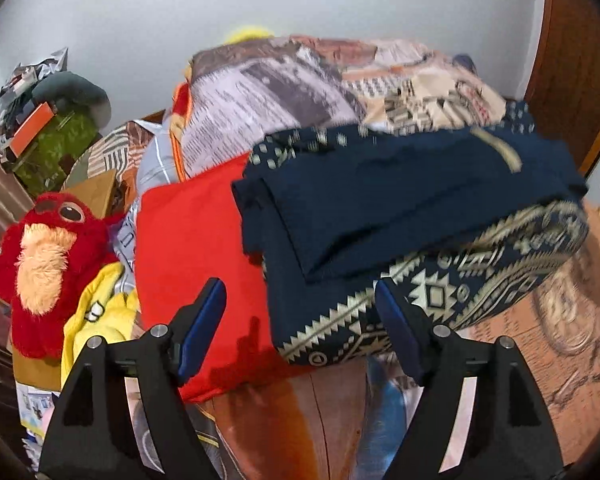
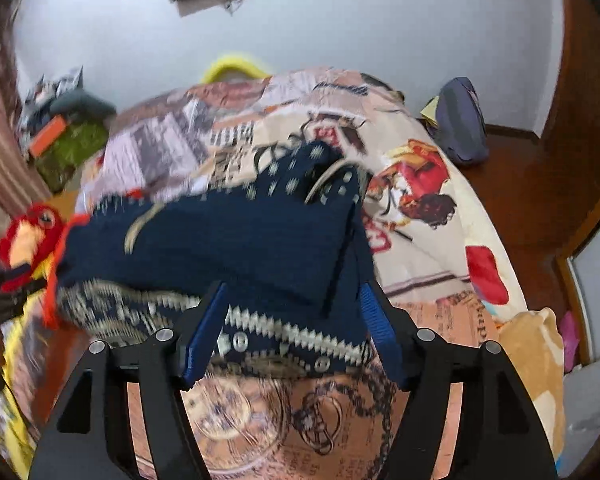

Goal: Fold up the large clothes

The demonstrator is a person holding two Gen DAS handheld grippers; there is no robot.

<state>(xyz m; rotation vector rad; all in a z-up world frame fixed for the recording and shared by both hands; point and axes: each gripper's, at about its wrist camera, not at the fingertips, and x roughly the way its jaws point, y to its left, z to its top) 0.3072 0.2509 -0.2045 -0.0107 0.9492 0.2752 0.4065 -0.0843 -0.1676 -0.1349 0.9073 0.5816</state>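
jaws: both pairs apart, empty | one folded navy garment (image 1: 400, 200) | one red plush toy (image 1: 48, 256)

Navy garment (image 1: 404, 216) w/ cream geometric trim, folded into thick bundle, lying flat on bed.

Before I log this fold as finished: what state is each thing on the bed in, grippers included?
Navy patterned garment: folded into a compact stack, lying on the bedspread, gripped by neither gripper.
Red garment: folded flat beside it, partly under its edge.
Left gripper: open, nothing clamped.
Right gripper: open, the navy garment's edge between the fingers, unpinched.
Red plush toy: lying at the bedside.
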